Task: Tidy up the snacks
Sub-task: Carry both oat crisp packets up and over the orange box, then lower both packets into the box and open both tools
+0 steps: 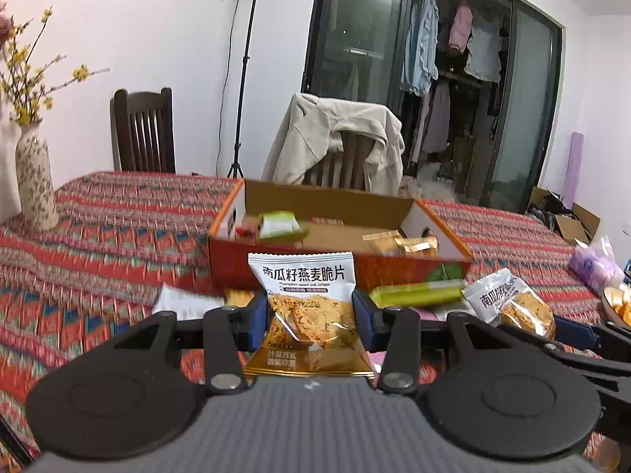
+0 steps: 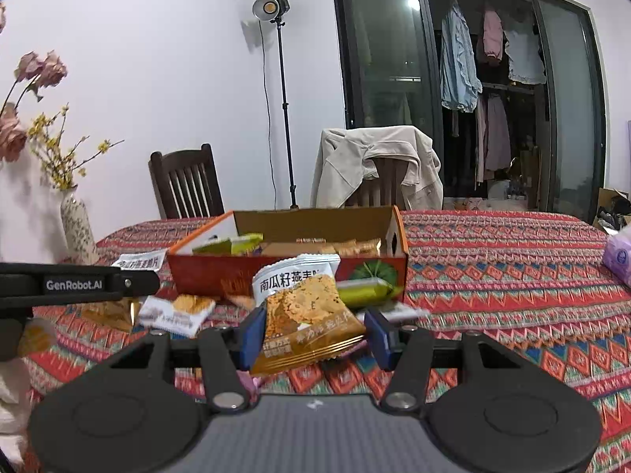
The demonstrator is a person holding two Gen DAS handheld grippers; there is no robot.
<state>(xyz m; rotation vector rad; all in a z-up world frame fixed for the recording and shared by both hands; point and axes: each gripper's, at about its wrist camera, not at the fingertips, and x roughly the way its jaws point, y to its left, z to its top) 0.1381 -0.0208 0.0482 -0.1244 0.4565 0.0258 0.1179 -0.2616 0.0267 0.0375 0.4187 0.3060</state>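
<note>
My left gripper (image 1: 311,319) is shut on an upright white-and-gold pumpkin seed oat crisp packet (image 1: 307,307), raised above the patterned tablecloth. My right gripper (image 2: 315,333) is shut on a second, tilted packet of the same kind (image 2: 303,307); that packet (image 1: 508,303) also shows at the right of the left wrist view. Just beyond both stands an open orange cardboard box (image 1: 339,272) (image 2: 288,276) holding green and gold snack packets. A green packet (image 1: 418,293) (image 2: 363,289) lies against the box front. One left gripper finger (image 2: 98,283) juts in from the left of the right wrist view.
More white snack packets (image 2: 177,311) (image 2: 138,262) lie on the cloth left of the box. A flowered vase (image 1: 33,185) stands at the table's far left. Two chairs, one draped with a jacket (image 1: 335,138), sit behind the table. A purple tissue pack (image 2: 619,256) is at the right.
</note>
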